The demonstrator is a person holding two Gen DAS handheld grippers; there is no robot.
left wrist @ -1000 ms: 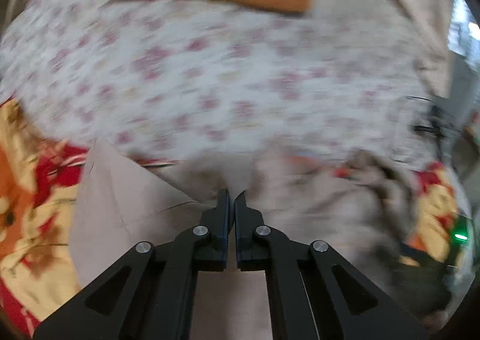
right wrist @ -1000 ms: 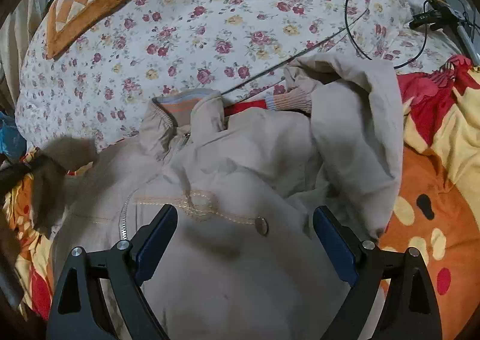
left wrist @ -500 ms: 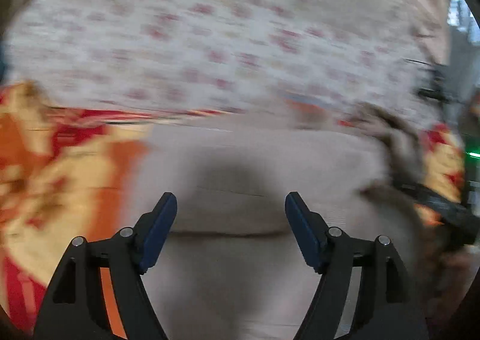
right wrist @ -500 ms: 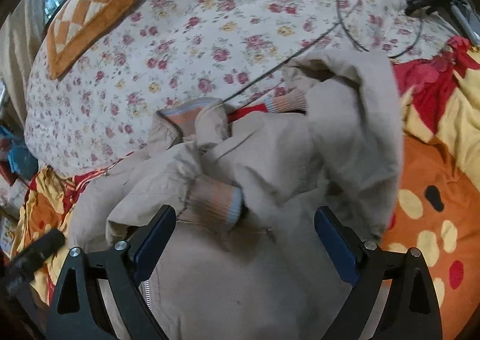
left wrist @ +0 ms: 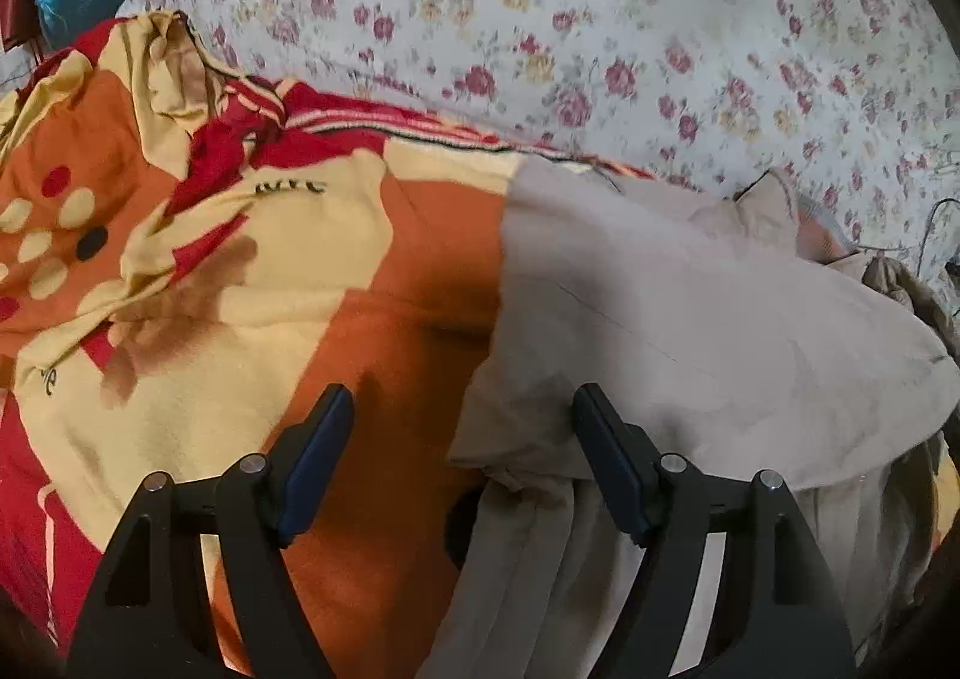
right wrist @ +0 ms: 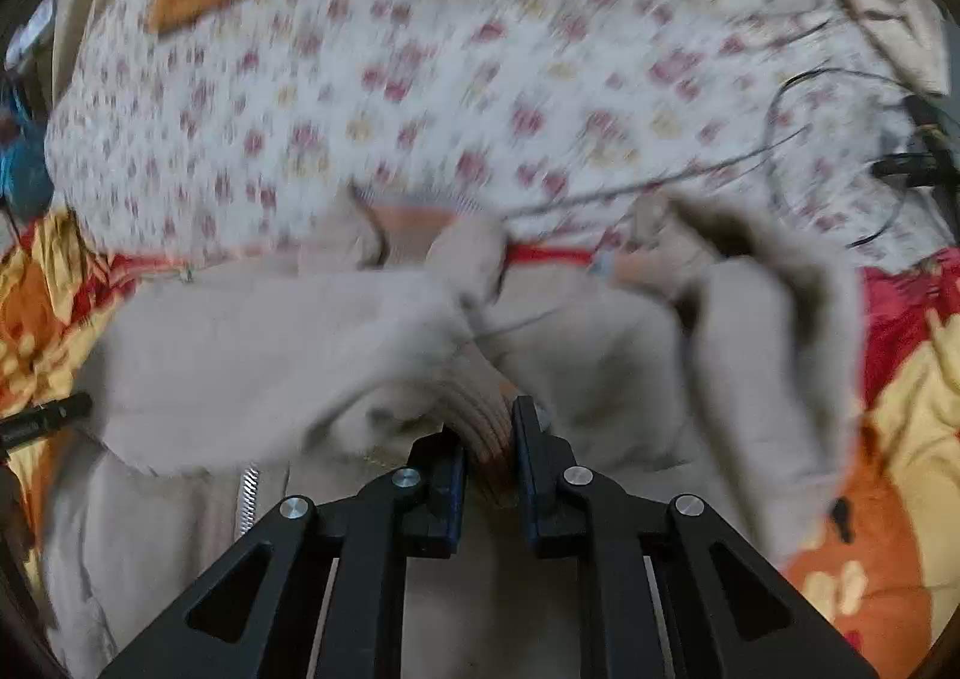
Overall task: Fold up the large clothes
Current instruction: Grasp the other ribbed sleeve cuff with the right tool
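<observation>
Jacket cuff (right wrist: 480, 415) pinched between just-closed right gripper (right wrist: 487, 433) pads.

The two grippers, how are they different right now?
The left gripper has its jaws wide apart, while the right gripper has just squeezed its jaws nearly together. The left gripper holds nothing; the jacket edge only lies between its jaws. The right gripper pinches the jacket's ribbed cuff. The left gripper hangs partly over the orange blanket; the right one sits over the jacket's middle. Both are black with blue pads.
</observation>
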